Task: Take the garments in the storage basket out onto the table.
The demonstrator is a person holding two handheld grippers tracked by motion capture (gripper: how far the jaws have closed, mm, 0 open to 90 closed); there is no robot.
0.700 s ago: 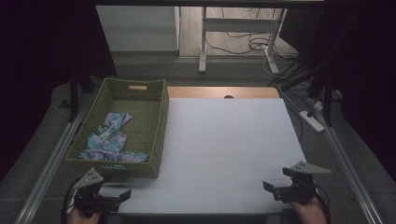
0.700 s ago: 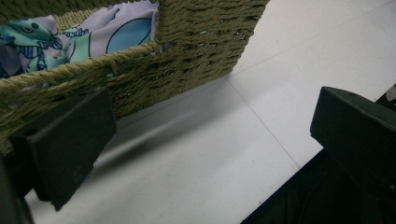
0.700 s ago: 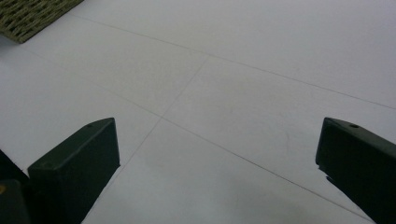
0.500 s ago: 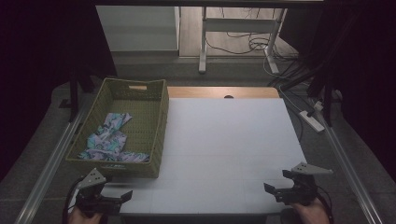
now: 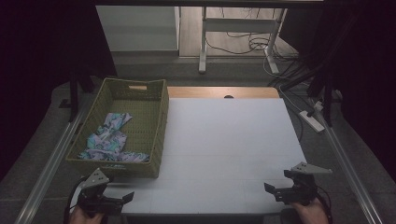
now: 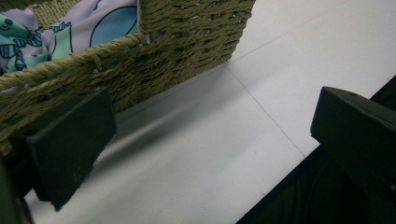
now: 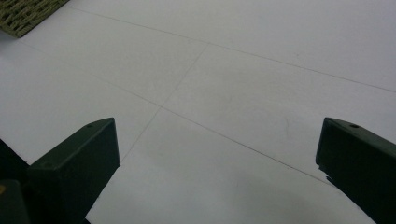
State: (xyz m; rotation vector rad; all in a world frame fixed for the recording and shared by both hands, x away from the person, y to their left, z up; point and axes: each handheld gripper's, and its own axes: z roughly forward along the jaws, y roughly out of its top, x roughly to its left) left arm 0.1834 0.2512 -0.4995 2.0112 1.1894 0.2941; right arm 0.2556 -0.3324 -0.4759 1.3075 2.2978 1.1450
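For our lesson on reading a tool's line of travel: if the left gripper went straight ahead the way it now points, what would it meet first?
Probably the woven basket: its near wall stands just beyond the open left gripper, above bare white table. Depth is hard to judge.

There is one woven basket on one white counter. Inside the basket lies one patterned cloth. Two hand-held grippers show at the near edge: one left hand-held gripper and one right hand-held gripper, each with two black jaws. One power strip lies on the floor.
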